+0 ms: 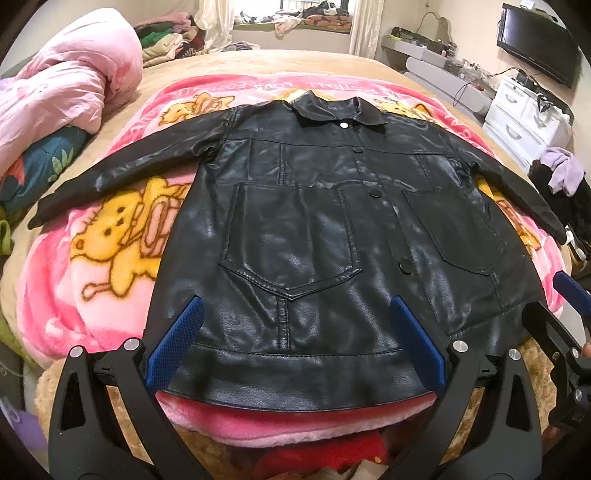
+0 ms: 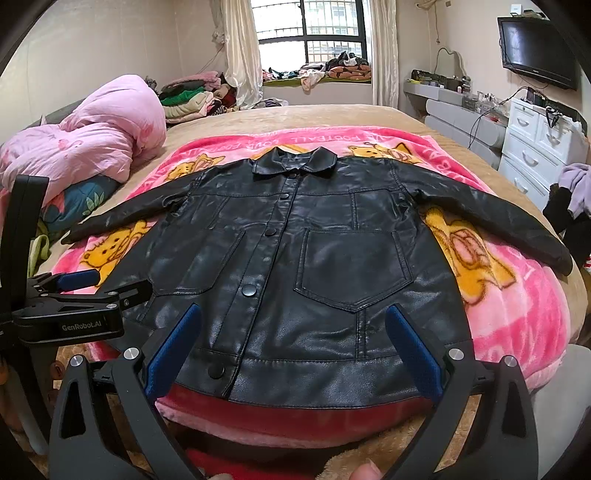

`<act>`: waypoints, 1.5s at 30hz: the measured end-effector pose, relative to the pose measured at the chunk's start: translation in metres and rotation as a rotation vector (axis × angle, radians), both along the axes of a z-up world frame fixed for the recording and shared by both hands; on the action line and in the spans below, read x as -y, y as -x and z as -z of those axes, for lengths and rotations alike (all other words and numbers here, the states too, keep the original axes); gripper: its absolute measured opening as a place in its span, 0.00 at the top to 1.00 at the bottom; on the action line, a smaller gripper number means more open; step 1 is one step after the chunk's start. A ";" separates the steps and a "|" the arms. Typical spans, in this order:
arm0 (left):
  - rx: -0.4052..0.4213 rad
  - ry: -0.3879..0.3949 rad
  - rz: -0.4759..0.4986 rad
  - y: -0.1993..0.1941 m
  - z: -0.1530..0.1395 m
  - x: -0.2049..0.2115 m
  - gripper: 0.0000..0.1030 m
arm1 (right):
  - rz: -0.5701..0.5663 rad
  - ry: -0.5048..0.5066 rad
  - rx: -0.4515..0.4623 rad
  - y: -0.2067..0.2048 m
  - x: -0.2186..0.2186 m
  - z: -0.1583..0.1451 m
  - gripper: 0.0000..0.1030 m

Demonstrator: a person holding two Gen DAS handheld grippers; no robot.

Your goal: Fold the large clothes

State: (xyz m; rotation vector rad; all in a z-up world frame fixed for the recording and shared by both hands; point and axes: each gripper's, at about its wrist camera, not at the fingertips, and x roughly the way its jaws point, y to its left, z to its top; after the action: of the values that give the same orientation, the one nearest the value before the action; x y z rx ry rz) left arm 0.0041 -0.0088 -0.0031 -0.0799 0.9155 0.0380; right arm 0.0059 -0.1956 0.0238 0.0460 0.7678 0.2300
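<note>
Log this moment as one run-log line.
stage: before first fold | jacket: flat on pink blanket, buttoned, sleeves spread | left gripper: open, empty, near hem | right gripper: open, empty, near hem

Soft daylight is coming in through the window (image 2: 314, 33) at the far end of the room, and its panes are blowing out to near white. The black jacket (image 2: 295, 258) is catching that light as pale, smeared glare across its glossy front (strongest around the pockets). Shadows are staying faint and diffuse on the pink blanket (image 2: 517, 295). Both fisheye views are bending the bed (image 2: 332, 114) into a dome and darkening into black corners. The television (image 2: 535, 51) is smearing slightly near the edge, and the close tool parts are looking a little soft.
</note>
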 end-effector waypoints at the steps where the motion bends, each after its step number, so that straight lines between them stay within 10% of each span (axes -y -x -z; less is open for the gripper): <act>1: 0.002 0.000 0.000 0.001 0.000 0.000 0.09 | 0.002 0.001 -0.002 0.000 0.000 0.000 0.04; 45: -0.005 0.016 0.003 -0.010 -0.001 -0.005 0.09 | -0.005 0.017 -0.003 -0.015 -0.009 -0.005 0.04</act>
State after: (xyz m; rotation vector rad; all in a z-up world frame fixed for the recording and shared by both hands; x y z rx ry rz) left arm 0.0145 -0.0035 -0.0020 -0.0939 0.9211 0.0281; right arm 0.0209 -0.1867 0.0290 0.0285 0.7730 0.2280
